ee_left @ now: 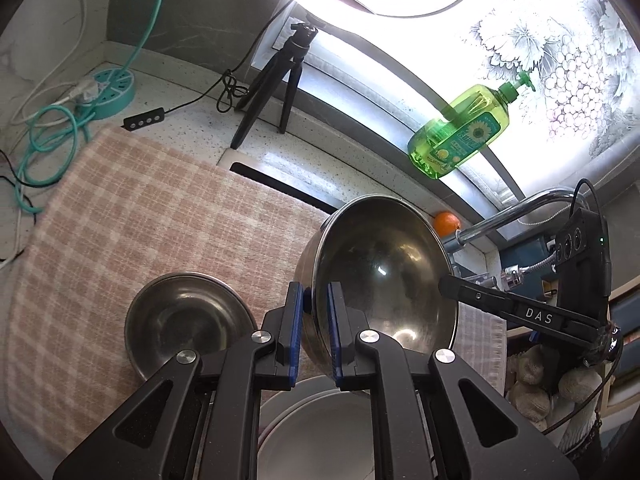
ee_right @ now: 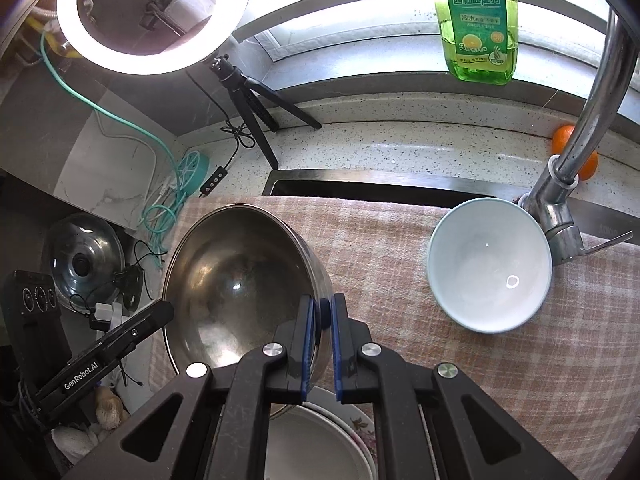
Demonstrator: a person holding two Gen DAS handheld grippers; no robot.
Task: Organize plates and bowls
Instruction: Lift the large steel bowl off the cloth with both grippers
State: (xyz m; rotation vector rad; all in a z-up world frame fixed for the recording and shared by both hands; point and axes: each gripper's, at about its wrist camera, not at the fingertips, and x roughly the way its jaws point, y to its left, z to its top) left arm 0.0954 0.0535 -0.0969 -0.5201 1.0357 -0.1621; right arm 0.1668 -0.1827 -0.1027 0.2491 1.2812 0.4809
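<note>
Left claw point(ee_left: 316, 300) and right claw point(ee_right: 325, 314) — both clamped on steel bowl point(ee_left: 380, 272) rim (opposite sides), above white plates point(ee_right: 320, 440).

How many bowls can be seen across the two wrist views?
3. A large steel bowl gripped at opposite rims by both grippers; a small steel bowl on the checked cloth; a white bowl by the tap. More may lie below, among the plates.
</note>
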